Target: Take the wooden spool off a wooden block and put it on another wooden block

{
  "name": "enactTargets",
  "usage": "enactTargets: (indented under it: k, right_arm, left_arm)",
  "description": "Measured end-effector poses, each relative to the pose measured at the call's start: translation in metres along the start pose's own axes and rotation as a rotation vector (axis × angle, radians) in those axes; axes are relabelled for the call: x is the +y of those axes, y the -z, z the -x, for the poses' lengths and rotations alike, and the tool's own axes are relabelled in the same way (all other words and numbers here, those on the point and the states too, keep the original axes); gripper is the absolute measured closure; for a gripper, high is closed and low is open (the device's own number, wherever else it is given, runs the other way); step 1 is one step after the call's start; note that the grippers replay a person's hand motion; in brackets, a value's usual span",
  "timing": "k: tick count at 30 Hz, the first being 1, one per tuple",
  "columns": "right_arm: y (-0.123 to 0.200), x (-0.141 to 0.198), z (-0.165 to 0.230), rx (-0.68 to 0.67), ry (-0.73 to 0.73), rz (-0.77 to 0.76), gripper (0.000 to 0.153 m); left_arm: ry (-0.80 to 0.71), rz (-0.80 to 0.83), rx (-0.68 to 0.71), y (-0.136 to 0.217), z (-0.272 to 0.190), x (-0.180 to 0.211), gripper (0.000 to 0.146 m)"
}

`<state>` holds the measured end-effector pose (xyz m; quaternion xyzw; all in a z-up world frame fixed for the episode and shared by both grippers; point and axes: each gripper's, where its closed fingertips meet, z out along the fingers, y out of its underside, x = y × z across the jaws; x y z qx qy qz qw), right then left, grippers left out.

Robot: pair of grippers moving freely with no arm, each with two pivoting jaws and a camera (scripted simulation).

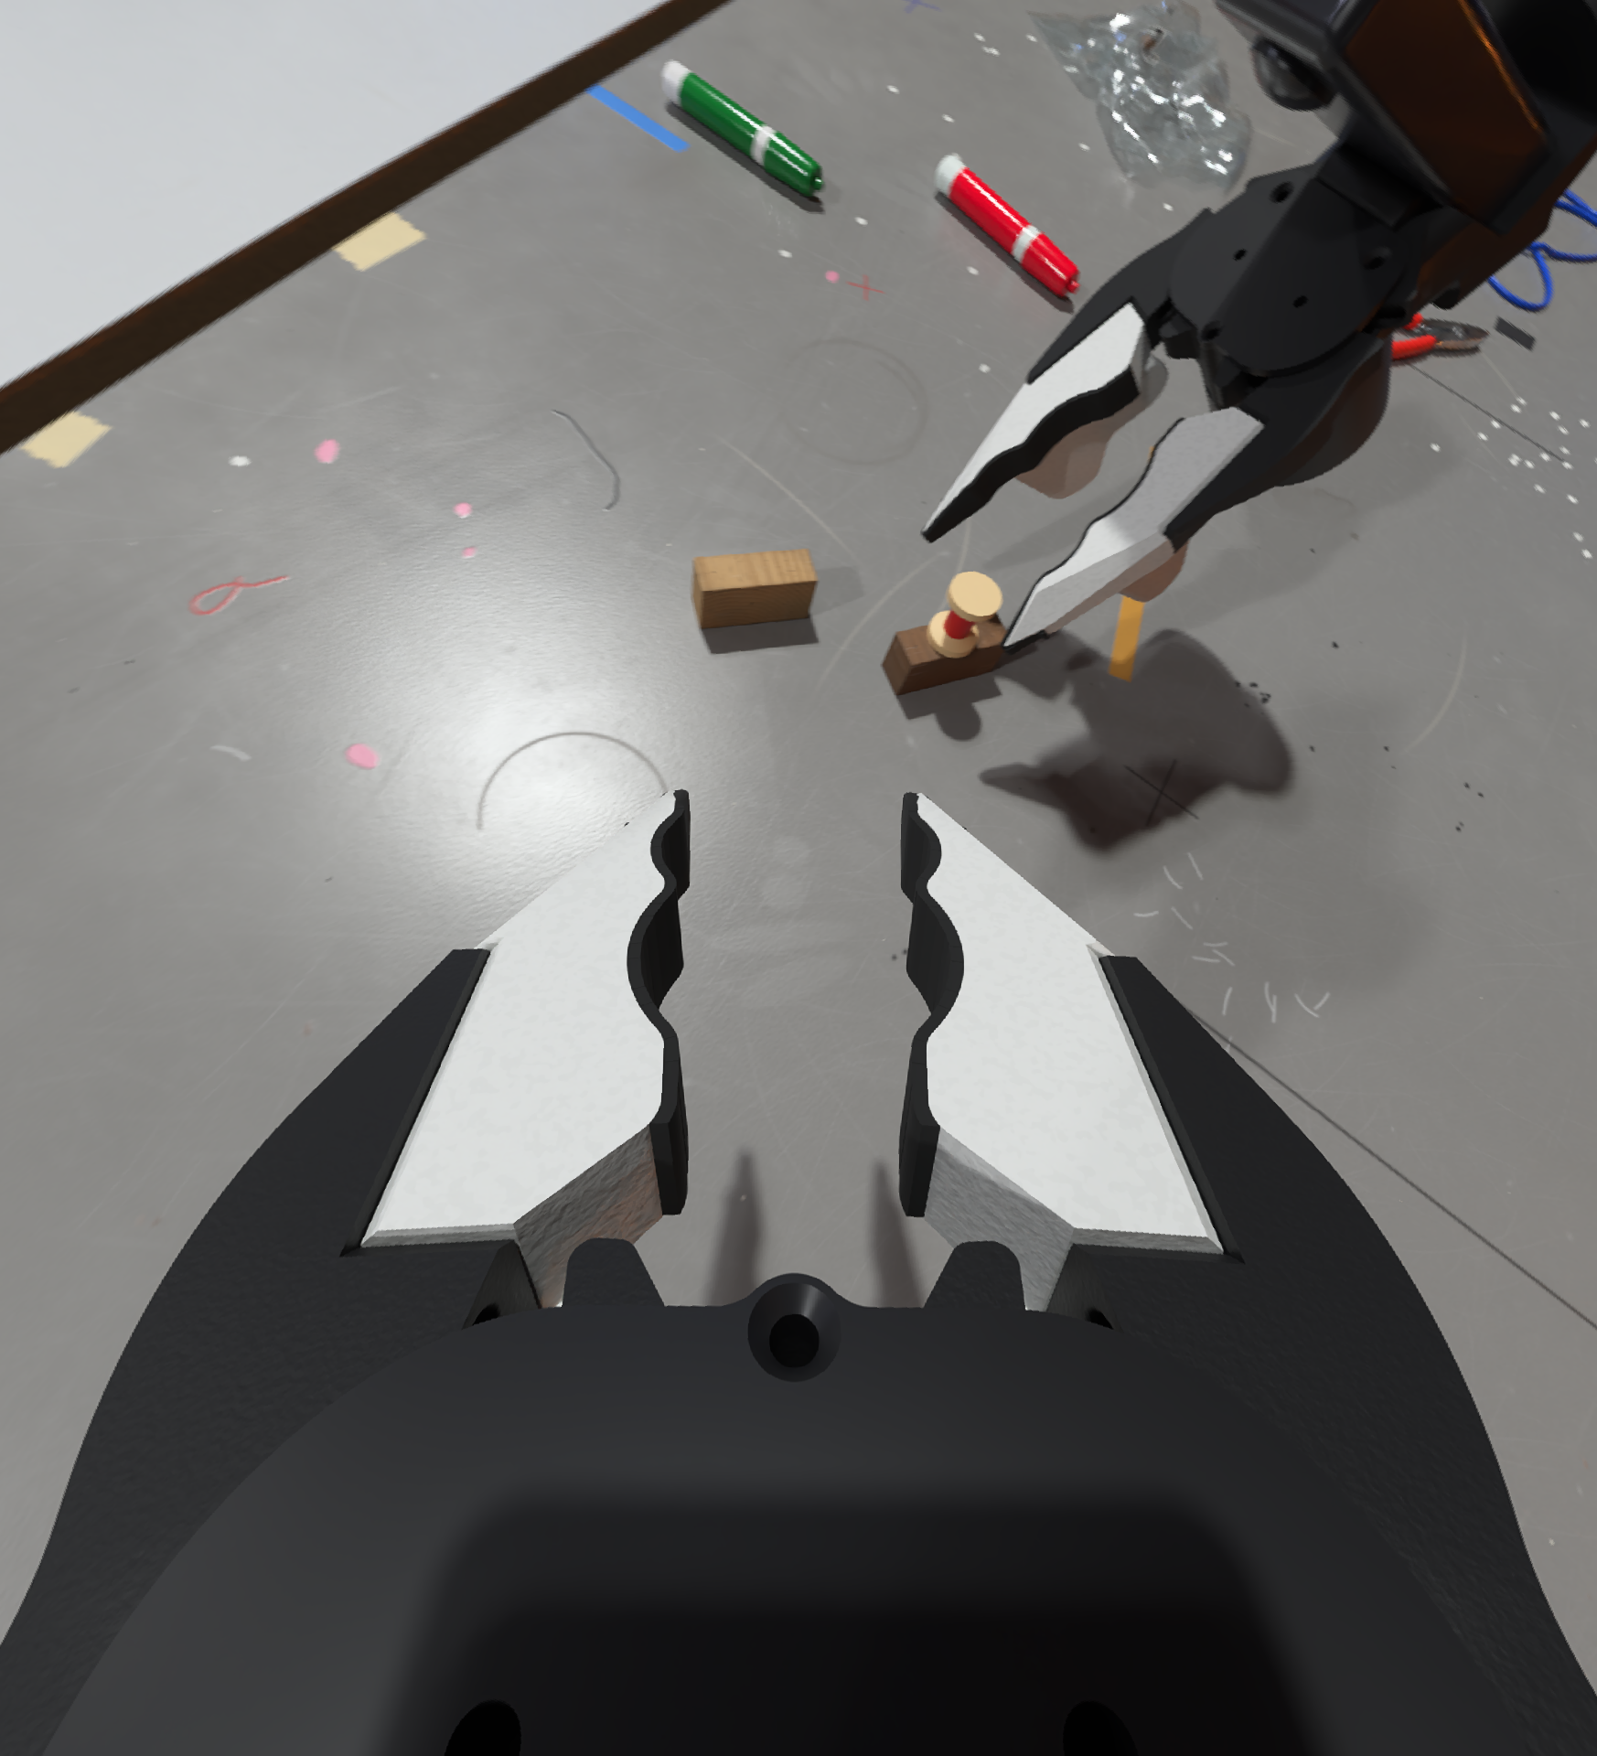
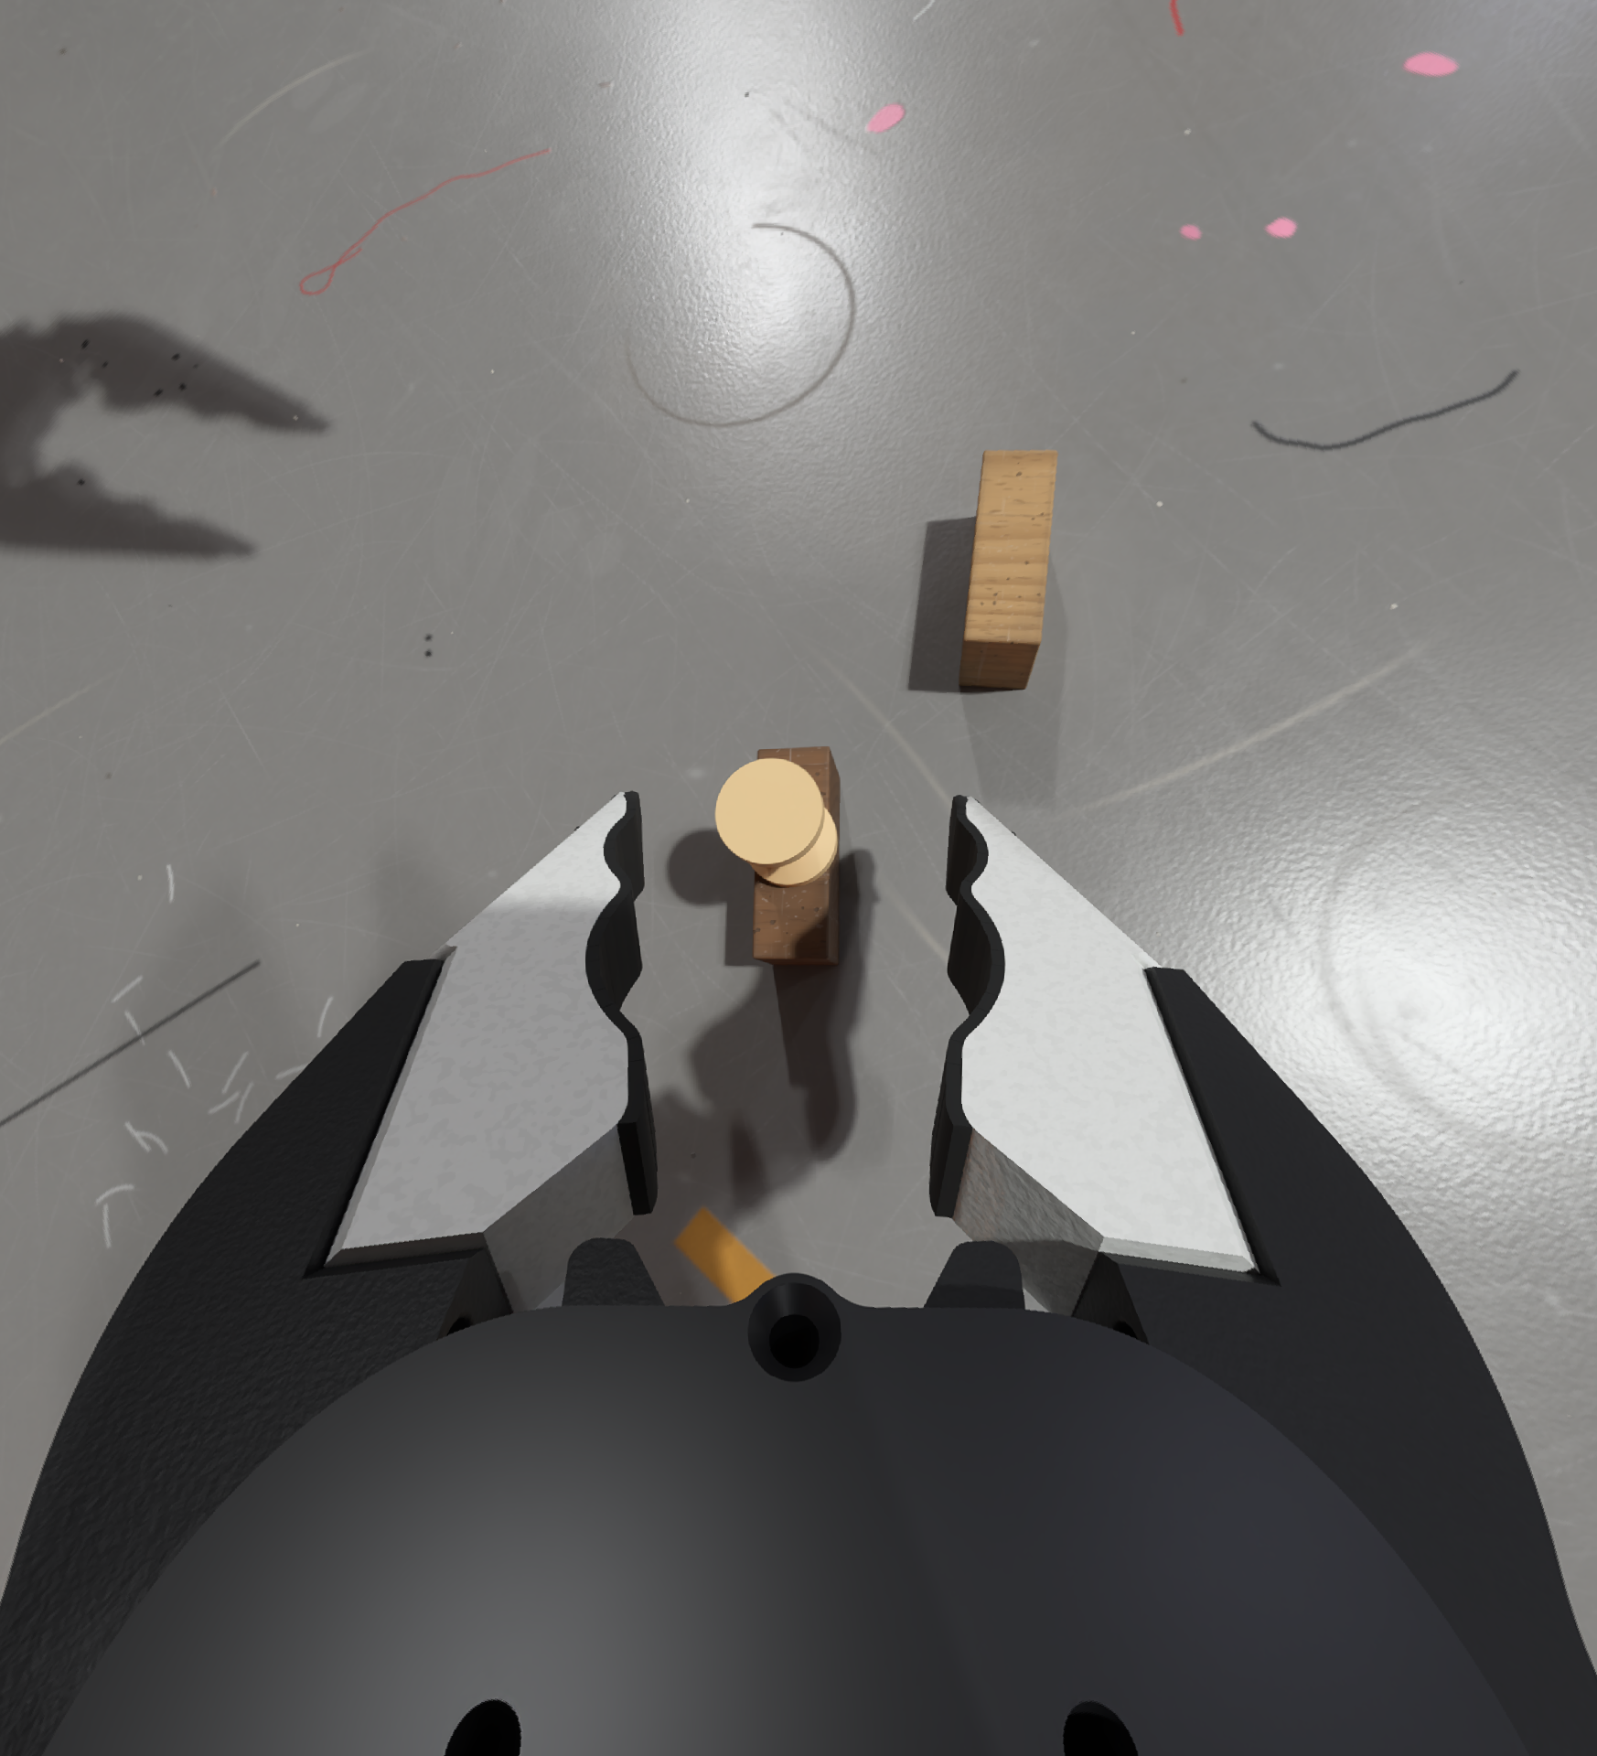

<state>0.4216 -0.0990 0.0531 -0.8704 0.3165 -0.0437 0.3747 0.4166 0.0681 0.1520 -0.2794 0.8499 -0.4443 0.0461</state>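
A wooden spool (image 1: pixel 963 616) with red thread stands on a small dark wooden block (image 1: pixel 933 658). A larger light wooden block (image 1: pixel 755 587) lies apart to its left. My right gripper (image 1: pixel 966 589) is open above the spool, one fingertip close to the dark block. In the right wrist view the spool (image 2: pixel 773 823) and dark block (image 2: pixel 799 912) lie between the open fingers of my right gripper (image 2: pixel 793 808), untouched; the light block (image 2: pixel 1008 568) lies farther off to the right. My left gripper (image 1: pixel 795 808) is open and empty, well short of the blocks.
A green marker (image 1: pixel 741 129) and a red marker (image 1: pixel 1008 224) lie at the back of the grey table (image 1: pixel 301 760). Crumpled clear plastic (image 1: pixel 1146 90), blue cord (image 1: pixel 1574 252) and red pliers (image 1: pixel 1441 334) lie at the back right. An orange tape strip (image 1: pixel 1125 637) lies beside the dark block.
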Motion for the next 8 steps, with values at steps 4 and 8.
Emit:
enactTargets:
  k: [4, 8]
  right_arm:
    - [0.004, -0.007, -0.002, 0.008, 0.015, -0.020, 0.082]
    - [0.008, -0.018, -0.005, 0.024, 0.022, -0.060, 0.081]
  left_arm:
    - [0.031, -0.016, -0.058, 0.020, 0.018, 0.006, 0.102]
    - [0.066, -0.001, -0.132, 0.038, 0.038, 0.022, 0.102]
